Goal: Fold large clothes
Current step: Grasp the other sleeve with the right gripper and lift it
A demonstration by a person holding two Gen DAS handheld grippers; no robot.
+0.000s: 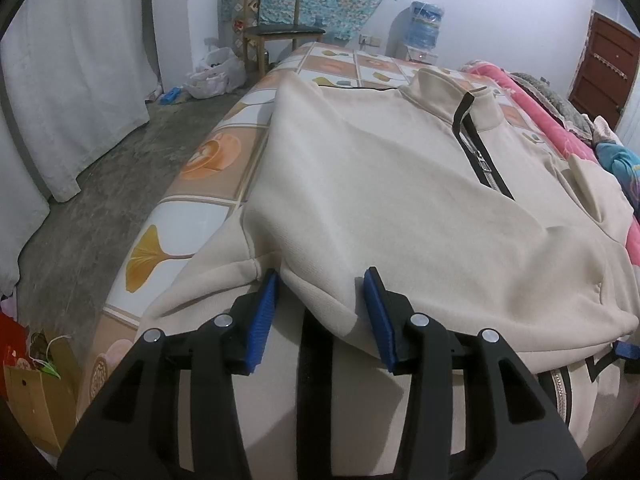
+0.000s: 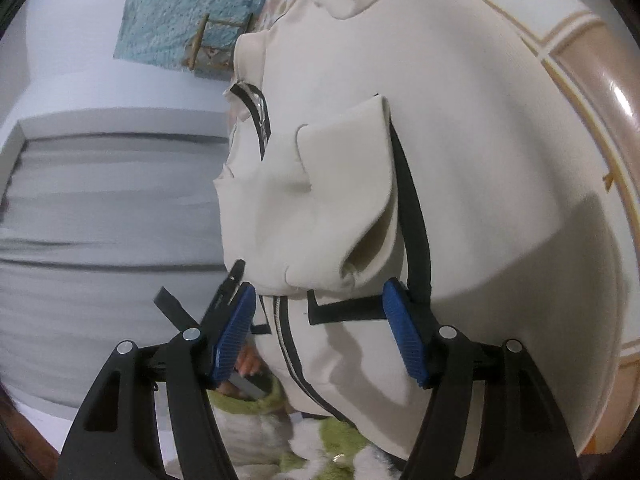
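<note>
A large cream zip-neck sweatshirt (image 1: 380, 184) with black zipper trim lies on the bed, a sleeve folded across its chest. My left gripper (image 1: 320, 312) is open at the near edge, its blue pads either side of the folded sleeve's edge, not closed on it. In the right wrist view the camera is rolled sideways. My right gripper (image 2: 320, 336) is open around the sweatshirt (image 2: 460, 160) near a folded cuff (image 2: 340, 184) and the black-trimmed zipper. Its tip also shows at the right edge of the left wrist view (image 1: 626, 350).
The bed has a glossy tile-print cover (image 1: 208, 152) and its left edge drops to a concrete floor. A pink blanket and clothes (image 1: 560, 120) pile up at the right. A wooden chair (image 1: 280, 28), plastic bags, a water dispenser (image 1: 424, 28) and white curtains stand beyond.
</note>
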